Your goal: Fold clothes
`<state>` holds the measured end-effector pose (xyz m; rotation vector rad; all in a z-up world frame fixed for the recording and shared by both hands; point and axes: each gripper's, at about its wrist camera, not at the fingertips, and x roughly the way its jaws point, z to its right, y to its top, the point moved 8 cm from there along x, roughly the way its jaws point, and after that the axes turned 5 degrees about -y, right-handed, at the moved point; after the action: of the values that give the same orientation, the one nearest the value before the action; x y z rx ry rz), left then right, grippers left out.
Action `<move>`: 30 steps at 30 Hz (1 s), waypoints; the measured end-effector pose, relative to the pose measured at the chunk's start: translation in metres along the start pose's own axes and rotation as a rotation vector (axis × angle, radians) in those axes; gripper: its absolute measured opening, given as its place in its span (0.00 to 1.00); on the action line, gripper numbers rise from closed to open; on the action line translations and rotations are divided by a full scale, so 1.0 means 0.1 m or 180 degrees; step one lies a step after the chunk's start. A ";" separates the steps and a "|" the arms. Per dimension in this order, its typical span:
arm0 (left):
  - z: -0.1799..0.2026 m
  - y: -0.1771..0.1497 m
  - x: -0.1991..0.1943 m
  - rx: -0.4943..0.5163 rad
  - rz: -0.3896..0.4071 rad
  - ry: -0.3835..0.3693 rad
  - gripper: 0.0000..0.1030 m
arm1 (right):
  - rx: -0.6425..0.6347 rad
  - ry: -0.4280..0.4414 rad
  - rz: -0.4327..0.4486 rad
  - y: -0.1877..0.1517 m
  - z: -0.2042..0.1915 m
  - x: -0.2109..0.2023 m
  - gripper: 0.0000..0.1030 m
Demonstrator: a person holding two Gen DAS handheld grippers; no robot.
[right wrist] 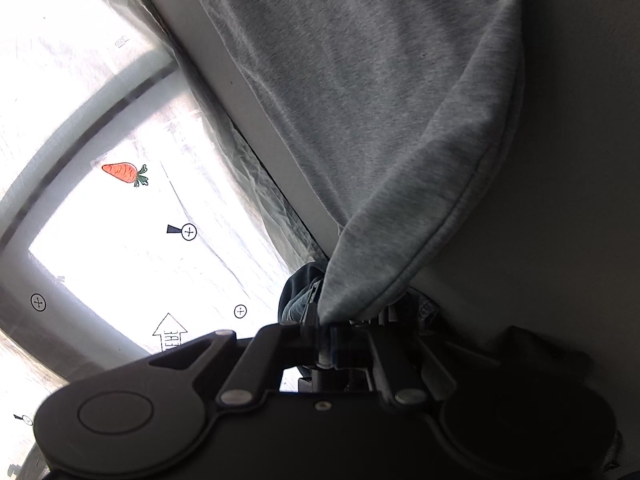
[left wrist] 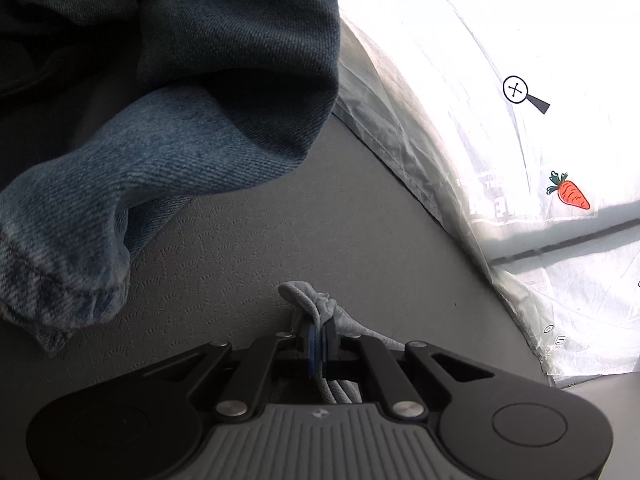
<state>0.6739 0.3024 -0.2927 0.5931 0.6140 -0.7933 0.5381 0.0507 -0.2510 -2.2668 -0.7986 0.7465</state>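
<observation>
In the left wrist view my left gripper [left wrist: 319,326] is shut on a bunched corner of a light grey knit garment [left wrist: 316,304], just above a grey textured surface [left wrist: 280,240]. In the right wrist view my right gripper [right wrist: 326,336] is shut on a hemmed edge of the grey garment [right wrist: 380,140]. From that pinch the cloth fans up and across the view, taut, with its stitched hem curving along the right side. Most of the garment is hidden in the left wrist view.
Blue denim clothing [left wrist: 180,120] lies heaped at the upper left of the left wrist view, a cuff hanging near the surface. White translucent plastic sheeting with a carrot print [left wrist: 568,194] covers the right side; in the right wrist view the carrot print [right wrist: 124,172] lies at the left.
</observation>
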 end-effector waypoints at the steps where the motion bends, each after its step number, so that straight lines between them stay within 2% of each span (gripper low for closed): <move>1: 0.00 0.00 0.00 -0.0022 0.0013 0.0008 0.02 | 0.0023 0.0002 -0.0025 -0.01 0.00 0.01 0.05; 8: -0.04 -0.04 -0.03 -0.0100 0.0127 0.0026 0.02 | 0.0056 0.0036 -0.0112 -0.01 0.03 -0.02 0.05; 16: 0.00 -0.12 -0.11 -0.0146 0.0297 0.0079 0.02 | 0.0272 0.0245 -0.0162 0.17 0.03 -0.12 0.05; 30: 0.67 -0.22 -0.14 -0.0071 0.0496 -0.0046 0.02 | 0.0439 0.0377 -0.0200 0.45 -0.07 -0.52 0.04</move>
<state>0.6671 0.2511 -0.2432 0.6067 0.5555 -0.6434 0.5242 -0.0157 -0.2618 -2.1311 -0.7360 0.6133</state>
